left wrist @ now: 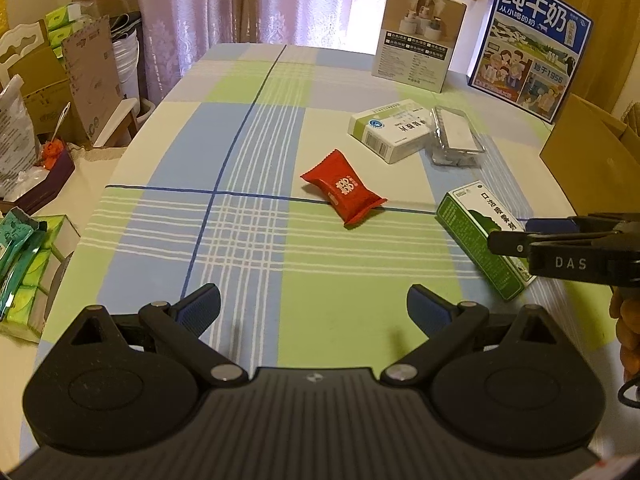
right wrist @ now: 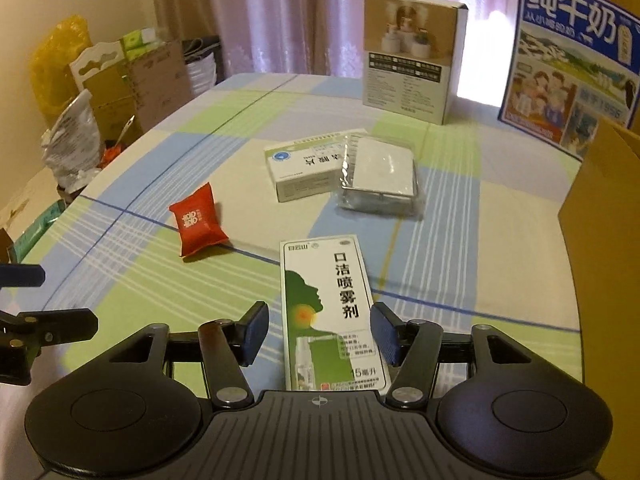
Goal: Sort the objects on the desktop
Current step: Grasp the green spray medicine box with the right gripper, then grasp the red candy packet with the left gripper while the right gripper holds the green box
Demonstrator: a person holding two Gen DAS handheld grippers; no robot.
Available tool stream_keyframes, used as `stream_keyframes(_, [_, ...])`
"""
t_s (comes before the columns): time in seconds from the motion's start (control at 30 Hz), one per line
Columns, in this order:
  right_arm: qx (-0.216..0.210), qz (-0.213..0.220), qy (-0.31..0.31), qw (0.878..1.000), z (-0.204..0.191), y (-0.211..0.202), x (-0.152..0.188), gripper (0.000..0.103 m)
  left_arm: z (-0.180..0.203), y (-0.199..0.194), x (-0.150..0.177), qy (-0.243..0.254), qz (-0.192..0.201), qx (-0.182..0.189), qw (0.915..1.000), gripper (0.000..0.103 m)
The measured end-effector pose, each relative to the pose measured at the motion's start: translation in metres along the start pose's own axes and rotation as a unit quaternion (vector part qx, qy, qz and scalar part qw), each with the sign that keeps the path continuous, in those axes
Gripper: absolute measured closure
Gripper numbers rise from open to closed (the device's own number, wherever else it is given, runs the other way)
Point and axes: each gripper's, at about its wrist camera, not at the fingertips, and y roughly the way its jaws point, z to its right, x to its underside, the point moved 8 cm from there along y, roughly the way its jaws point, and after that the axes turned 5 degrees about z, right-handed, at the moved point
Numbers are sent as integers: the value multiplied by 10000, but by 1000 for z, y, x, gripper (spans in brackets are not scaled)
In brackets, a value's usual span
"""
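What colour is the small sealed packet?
Red packet with pale printing, clearest in the left wrist view.

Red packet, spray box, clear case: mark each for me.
Red packet (right wrist: pixel 198 226), right wrist view, middle of its printed face.
Spray box (right wrist: pixel 332 312), right wrist view, centre of its top face.
Clear case (right wrist: pixel 380 176), right wrist view, white insert under the lid.

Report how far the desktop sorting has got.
Done: nothing looks sorted yet. In hand: the right tool stands open around the green spray box, not gripping. Left: red packet, white pill box, clear case; left tool open, empty.
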Motion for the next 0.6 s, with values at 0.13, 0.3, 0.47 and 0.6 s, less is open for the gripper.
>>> stream_keyframes(0.13, [75, -109, -177, 9998, 3, 9, 3, 46, 5, 5, -3, 50, -19, 35, 10000, 5])
stream_keyframes(0.3, [58, -261, -280, 9993, 7, 19, 11, 45, 12, 13, -9, 108, -13, 71, 9999, 5])
stream_keyframes(0.47, [108, -179, -11, 9998, 12, 19, 3, 51, 17, 26, -15, 125, -19, 81, 9999, 6])
stream_keyframes(0.6, [130, 14, 70, 9999, 15, 15, -8, 51, 22, 42, -25, 120, -17, 93, 9999, 12])
